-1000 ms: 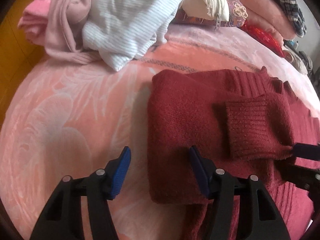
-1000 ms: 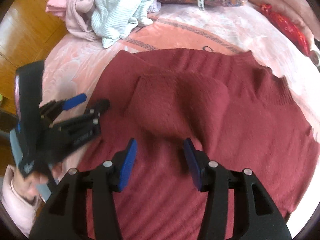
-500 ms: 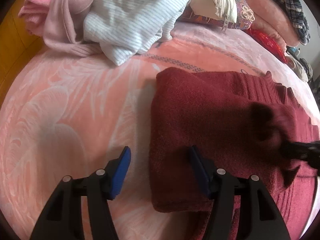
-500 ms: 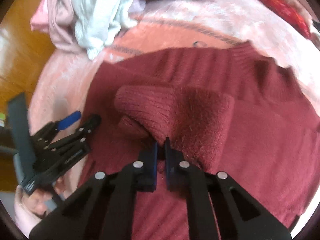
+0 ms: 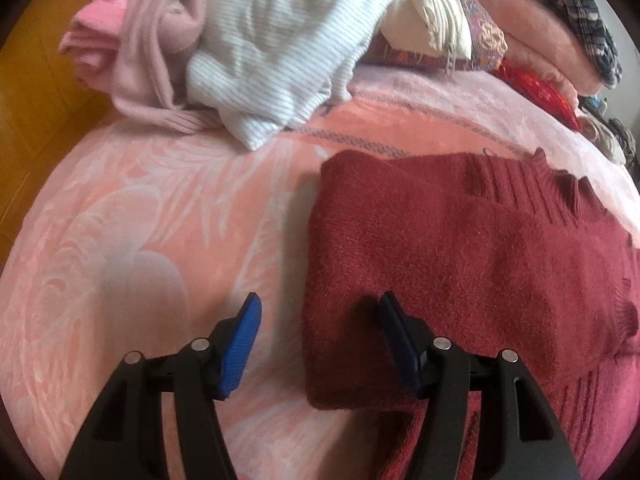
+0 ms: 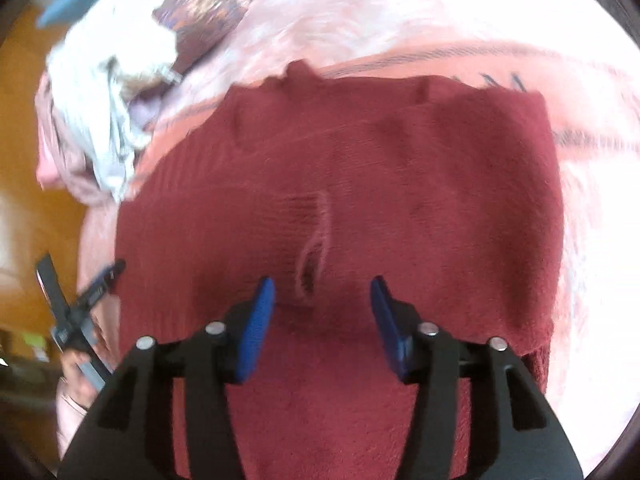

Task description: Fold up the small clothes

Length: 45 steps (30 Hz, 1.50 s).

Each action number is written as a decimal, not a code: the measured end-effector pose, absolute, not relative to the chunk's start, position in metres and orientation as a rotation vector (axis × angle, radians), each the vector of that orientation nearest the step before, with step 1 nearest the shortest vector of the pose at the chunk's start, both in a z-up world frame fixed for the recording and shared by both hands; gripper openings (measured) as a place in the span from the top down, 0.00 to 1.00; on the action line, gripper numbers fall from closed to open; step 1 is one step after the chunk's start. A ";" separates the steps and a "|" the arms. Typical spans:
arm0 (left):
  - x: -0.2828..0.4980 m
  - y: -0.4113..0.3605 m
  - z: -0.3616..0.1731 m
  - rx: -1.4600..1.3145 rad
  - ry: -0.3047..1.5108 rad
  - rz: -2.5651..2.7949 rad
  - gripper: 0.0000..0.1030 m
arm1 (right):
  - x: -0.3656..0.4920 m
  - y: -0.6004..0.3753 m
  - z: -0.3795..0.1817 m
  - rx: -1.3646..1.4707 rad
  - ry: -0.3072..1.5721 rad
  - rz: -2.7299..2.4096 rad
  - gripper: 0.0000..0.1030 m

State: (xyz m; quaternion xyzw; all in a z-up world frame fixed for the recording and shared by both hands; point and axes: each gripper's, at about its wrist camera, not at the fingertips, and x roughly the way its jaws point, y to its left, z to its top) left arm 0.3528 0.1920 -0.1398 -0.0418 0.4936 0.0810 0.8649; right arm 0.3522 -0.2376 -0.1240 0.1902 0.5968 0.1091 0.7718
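Opening right tool (image 6: 322, 316) above sweater (image 6: 400, 184)

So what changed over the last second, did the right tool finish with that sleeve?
The right tool clamped the maroon sweater's sleeve cuff, carried it across the body and let it go; its jaws are opening with nothing between them, and the cuff lies flat on the sweater. The left tool stayed open over the sweater's folded edge, and the pile of clothes and pink blanket are unchanged.
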 end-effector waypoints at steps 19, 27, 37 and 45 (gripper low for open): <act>0.332 0.195 -0.123 -0.112 0.966 0.178 0.40 | 0.361 -0.219 -0.078 0.348 1.110 0.298 0.95; 0.317 0.168 -0.123 -0.056 0.969 0.101 0.39 | 0.348 -0.306 -0.118 0.452 1.153 0.138 0.95; 0.313 0.117 -0.140 0.184 0.948 0.073 0.33 | 0.337 -0.305 -0.133 0.452 1.169 0.163 0.94; 0.339 0.135 -0.146 0.106 0.994 0.162 0.49 | 0.335 -0.294 -0.122 0.468 1.170 0.206 0.94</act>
